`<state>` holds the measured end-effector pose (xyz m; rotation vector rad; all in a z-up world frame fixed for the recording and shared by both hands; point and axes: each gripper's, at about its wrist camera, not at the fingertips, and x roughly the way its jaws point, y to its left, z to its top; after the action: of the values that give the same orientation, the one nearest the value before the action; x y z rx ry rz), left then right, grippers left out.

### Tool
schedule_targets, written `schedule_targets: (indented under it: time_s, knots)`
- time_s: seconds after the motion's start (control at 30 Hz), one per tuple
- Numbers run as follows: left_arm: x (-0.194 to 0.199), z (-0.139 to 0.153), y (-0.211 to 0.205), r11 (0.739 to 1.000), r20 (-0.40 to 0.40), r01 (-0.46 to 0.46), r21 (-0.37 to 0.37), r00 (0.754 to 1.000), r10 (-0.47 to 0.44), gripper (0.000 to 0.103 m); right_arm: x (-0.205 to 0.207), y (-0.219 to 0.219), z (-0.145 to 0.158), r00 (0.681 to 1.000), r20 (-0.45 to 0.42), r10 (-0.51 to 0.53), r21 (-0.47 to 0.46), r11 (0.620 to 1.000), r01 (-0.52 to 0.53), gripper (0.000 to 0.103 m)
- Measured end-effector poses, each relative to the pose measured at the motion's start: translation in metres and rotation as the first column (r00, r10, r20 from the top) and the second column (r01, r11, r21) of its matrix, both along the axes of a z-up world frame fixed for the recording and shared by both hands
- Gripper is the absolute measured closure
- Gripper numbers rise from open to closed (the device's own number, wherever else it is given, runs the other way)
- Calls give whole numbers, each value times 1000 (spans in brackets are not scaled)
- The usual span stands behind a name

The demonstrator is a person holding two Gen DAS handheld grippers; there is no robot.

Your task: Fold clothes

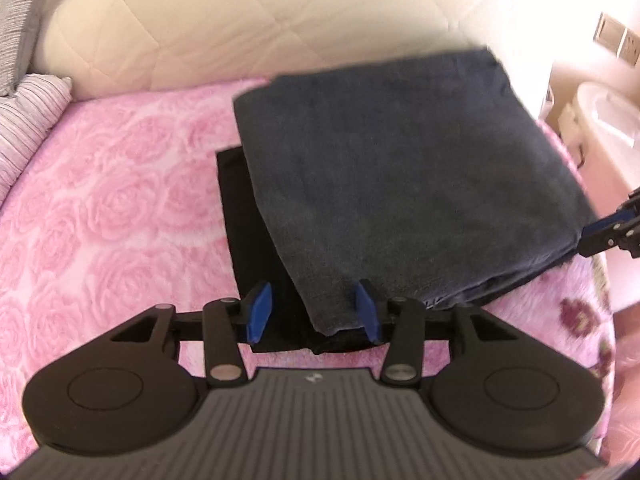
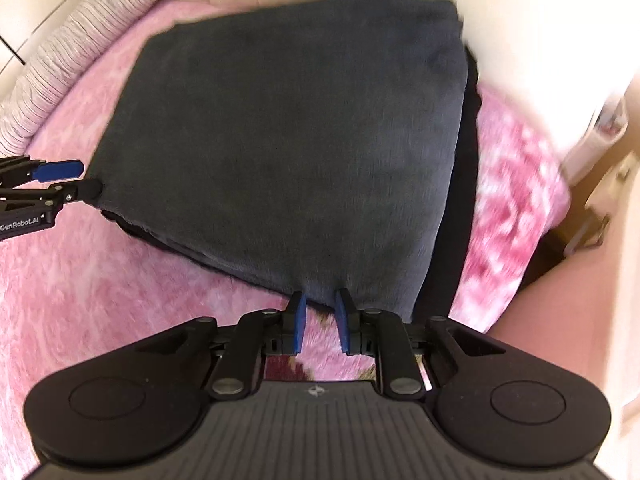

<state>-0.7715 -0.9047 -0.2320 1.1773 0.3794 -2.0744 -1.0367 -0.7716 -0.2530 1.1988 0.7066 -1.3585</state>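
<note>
Left wrist view: the left gripper [image 1: 316,312] is sitting with fingers apart at the 6 o'clock corner of a folded dark grey garment [image 1: 400,184], which is lying on a black garment [image 1: 248,216] on the pink rose blanket [image 1: 100,200].

Right wrist view: the right gripper [image 2: 320,322] is holding its fingers narrowly apart at the grey garment's 6 o'clock edge, gripping nothing.

Left gripper [image 1: 316,312]: black linkage arms, blue finger pads [image 1: 260,312], silver pivot screws, two round black housings, ribbed grey body with a small white logo. Right gripper [image 2: 320,322]: identical build. White lettering "GenRobot.AI" is noted on the left unit's side.
</note>
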Motion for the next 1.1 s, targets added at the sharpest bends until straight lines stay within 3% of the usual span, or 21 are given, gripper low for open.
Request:
schedule_targets:
  time_s: [0.07, 0.17, 0.23, 0.33, 0.4, 0.5, 0.6, 0.67, 0.8, 1.1]
  knots:
    - [0, 0, -3, 1000, -1, -14, 3, 1000, 14, 54, -1, 2, -13, 1000, 21, -20, 52, 998, 19, 81]
    - [4, 8, 0, 999, -8, -44, 3, 999, 44, 54, 1, 15, -1, 1000, 11, -21, 19, 1000, 20, 78]
    - [7, 17, 6, 998, -5, -69, -1, 998, 69, 55, 5, 25, 10, 1000, -19, -18, 3, 1000, 18, 54]
    - [15, 27, 20, 989, -4, -149, 14, 989, 149, 56, 11, 31, 17, 998, -62, -23, 16, 1000, 24, 41]
    - [21, 33, 31, 980, -3, -196, 25, 981, 196, 38, 14, 36, 22, 996, -82, -24, 28, 999, 27, 29]
    - [32, 40, 51, 965, 6, -260, 41, 966, 260, 24, 29, 43, 28, 996, -91, -24, 21, 999, 26, 17]
    - [45, 49, 74, 951, 14, -304, 57, 953, 303, 6, 45, 54, 40, 995, -93, -27, 2, 1000, 27, 15]
    - [57, 54, 90, 946, 17, -318, 58, 948, 317, 1, 55, 64, 50, 995, -88, -50, -14, 999, 49, 15]
    - [80, 64, 121, 937, 23, -344, 59, 939, 344, 1, 76, 85, 72, 993, -77, -95, -45, 995, 92, 15]
    - [120, 103, 179, 965, 7, -257, 46, 966, 257, 1, 135, 152, 141, 965, -141, -223, -144, 969, 203, 15]
